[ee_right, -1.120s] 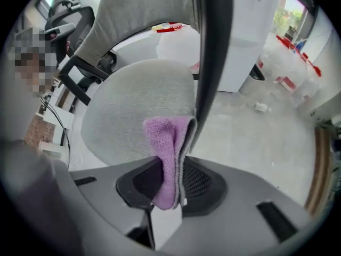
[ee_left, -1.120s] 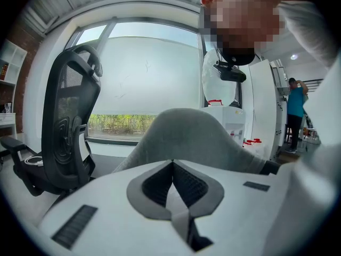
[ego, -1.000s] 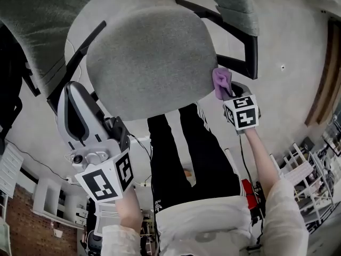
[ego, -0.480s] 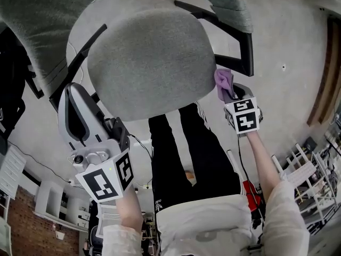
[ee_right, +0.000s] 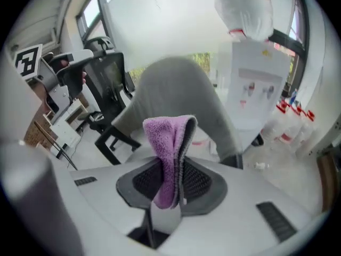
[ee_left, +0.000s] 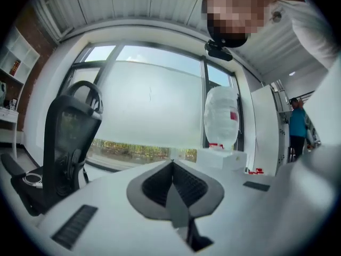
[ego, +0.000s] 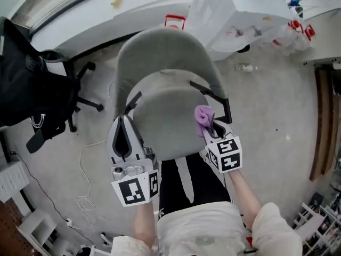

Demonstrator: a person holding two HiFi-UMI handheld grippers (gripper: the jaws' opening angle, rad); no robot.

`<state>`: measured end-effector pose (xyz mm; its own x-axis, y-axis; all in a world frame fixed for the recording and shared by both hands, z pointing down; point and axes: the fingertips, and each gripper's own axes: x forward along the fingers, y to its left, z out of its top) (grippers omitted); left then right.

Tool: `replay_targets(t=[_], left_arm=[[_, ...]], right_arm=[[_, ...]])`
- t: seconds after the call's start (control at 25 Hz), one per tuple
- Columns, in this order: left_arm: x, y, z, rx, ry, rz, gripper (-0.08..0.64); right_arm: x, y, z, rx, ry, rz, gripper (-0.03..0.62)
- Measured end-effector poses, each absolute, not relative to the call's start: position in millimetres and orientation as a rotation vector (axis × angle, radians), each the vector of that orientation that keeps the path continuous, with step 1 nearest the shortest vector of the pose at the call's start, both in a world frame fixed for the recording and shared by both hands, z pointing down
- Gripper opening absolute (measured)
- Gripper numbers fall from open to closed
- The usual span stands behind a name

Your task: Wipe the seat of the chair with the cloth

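Now, floor: pale concrete, with loose cable trailing at the left and a black office chair parked beside the work.
Chair: grey and upholstered, it stands straight in front of the person, backrest away from them.
Seat: the grey pad lies between the two grippers, showing no obvious dirt or damp from above.
Left gripper: held at the seat's front left edge, its fingers pressed together with nothing between them.
Right gripper: poised at the seat's front right edge, just inside the black armrest, its fingers clenched on the cloth.
Cloth: purple and folded, pinched near its lower end so a loop stands up past the fingertips. Whether it touches the seat cannot be told.
Stage: wiping looks to be at its start or between strokes.
Risk: only a small part is gripped, so drag on the rough fabric could pull the cloth free. The upright fold may also flop aside, leaving hard fingertips scraping the upholstery, or snag on the armrest.
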<state>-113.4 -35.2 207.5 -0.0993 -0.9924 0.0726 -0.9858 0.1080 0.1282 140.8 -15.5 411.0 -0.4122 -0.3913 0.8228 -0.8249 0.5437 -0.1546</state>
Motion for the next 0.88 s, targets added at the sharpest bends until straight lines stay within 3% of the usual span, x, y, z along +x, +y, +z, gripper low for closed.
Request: replay_targets(t=[0.2, 0.48, 0.64, 0.88], left_arm=[[-125, -51, 89, 2.108, -2.318, -0.229, 0.012], [-103, -12, -14, 2.234, -2.322, -0.281, 0.012], [-98, -6, -57, 2.313, -2.357, -0.353, 0.012], [-84, 1, -82, 2.396, -2.336, -0.398, 0.012]], right_arm=[[74, -96, 251, 1.092, -2.323, 0.462, 0.095], [23, -75, 59, 1.076, -2.721, 0.289, 0.095], [8, -52, 2, 1.032, -2.871, 0.184, 0.095], [13, -40, -17, 1.063, -2.869, 0.095, 0.095]])
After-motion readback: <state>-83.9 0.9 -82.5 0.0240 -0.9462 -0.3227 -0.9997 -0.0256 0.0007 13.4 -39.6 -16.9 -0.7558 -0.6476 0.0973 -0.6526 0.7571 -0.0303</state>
